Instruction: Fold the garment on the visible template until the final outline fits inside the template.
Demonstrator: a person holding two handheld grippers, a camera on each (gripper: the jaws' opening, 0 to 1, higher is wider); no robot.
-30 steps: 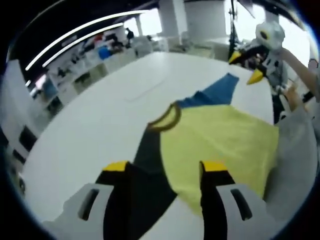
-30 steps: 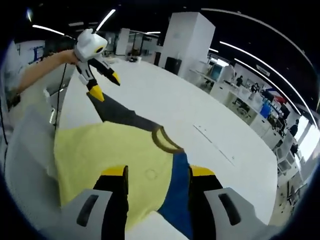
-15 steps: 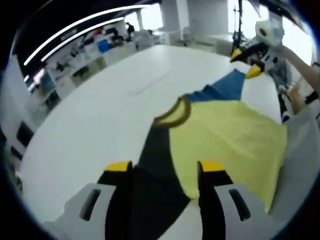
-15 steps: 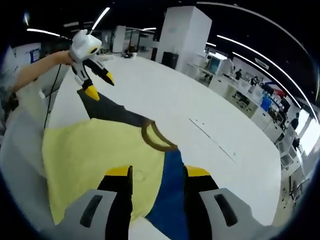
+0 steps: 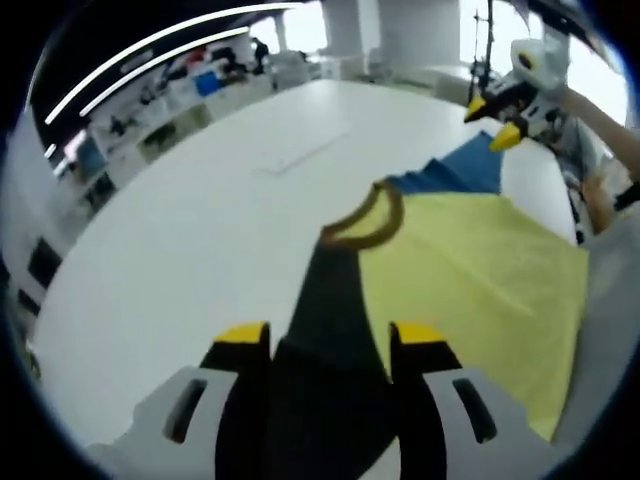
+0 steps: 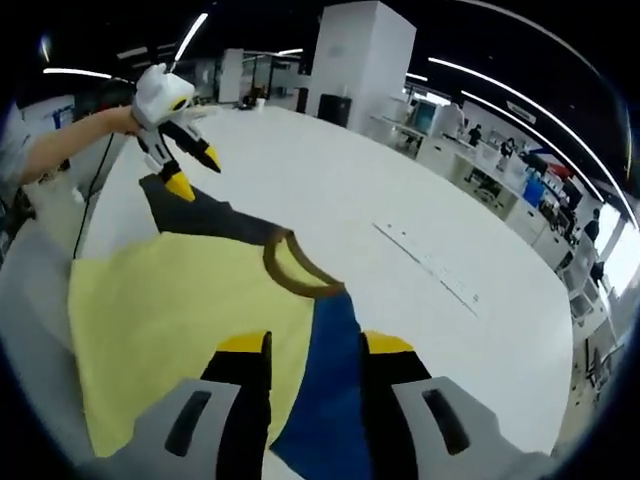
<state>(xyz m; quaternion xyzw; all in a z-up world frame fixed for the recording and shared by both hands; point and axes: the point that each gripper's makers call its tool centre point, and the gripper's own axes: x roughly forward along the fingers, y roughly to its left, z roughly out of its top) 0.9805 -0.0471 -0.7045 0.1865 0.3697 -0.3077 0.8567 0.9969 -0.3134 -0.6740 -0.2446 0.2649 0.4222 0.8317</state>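
Garment (image 5: 470, 270) flat on the white table (image 5: 190, 230), both sleeves about to be gripped.
Left gripper (image 5: 328, 342) straddles the dark sleeve (image 5: 335, 310), right gripper (image 6: 315, 352) the blue sleeve (image 6: 325, 370), both parted, empty; next they close, then fold inward.

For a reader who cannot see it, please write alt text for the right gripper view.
A yellow T-shirt with a brown collar, one blue sleeve and one dark sleeve lies flat on a white table. The right gripper holds its open jaws over the blue sleeve, while the left gripper hovers above the dark sleeve.
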